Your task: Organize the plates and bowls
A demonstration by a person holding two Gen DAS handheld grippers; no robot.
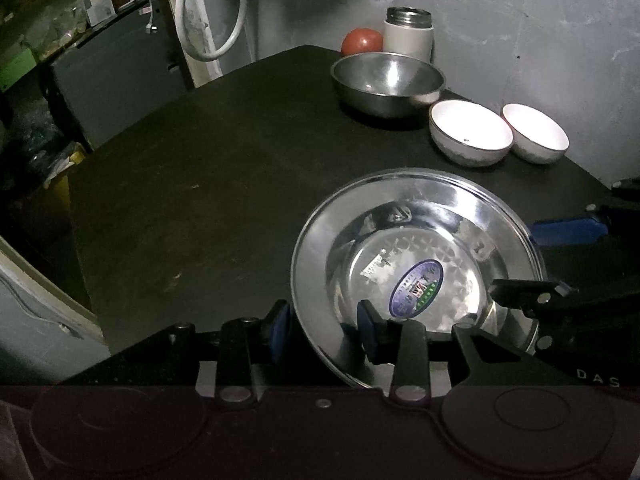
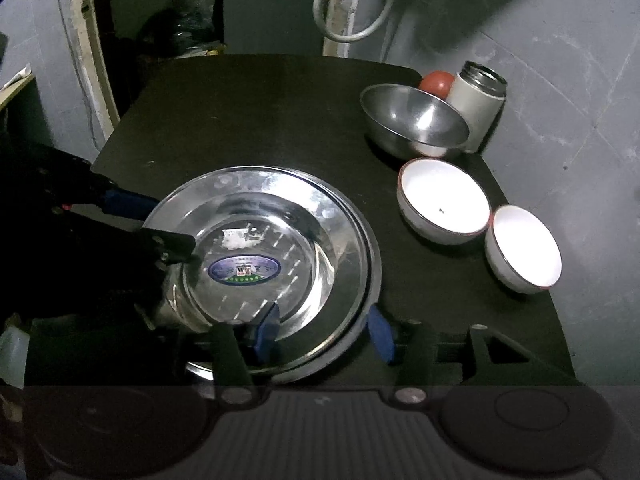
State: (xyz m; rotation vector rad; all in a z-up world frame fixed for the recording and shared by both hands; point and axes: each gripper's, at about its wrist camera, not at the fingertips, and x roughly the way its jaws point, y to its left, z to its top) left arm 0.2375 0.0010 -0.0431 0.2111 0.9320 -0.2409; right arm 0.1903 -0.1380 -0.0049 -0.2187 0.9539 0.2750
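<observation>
A steel plate with an oval blue sticker lies on the black table. A second rim shows under its right side, so it seems stacked on another plate. My left gripper is open and straddles the plate's left rim, one blue pad outside and one finger inside. At the near right rim my right gripper straddles the plate the same way, also open. Behind stand a steel bowl and two white bowls.
A white flask and a red tomato stand at the table's far corner by the grey wall. A white hose hangs behind the table. Clutter fills the dark space past the left edge.
</observation>
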